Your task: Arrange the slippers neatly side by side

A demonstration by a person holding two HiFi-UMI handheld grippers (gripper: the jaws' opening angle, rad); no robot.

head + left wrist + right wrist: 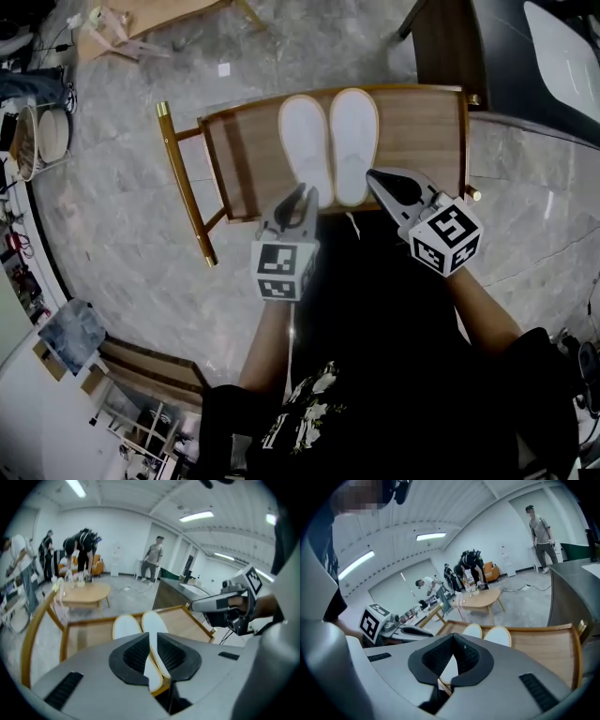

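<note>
Two slippers [353, 141] — just beyond both tongs [305, 192] [373, 175].

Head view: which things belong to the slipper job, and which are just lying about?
Job:
slippers
tray under them
left tool, open, empty
right tool, shut, empty

Lying about:
low table
paper scrap
counter
</note>
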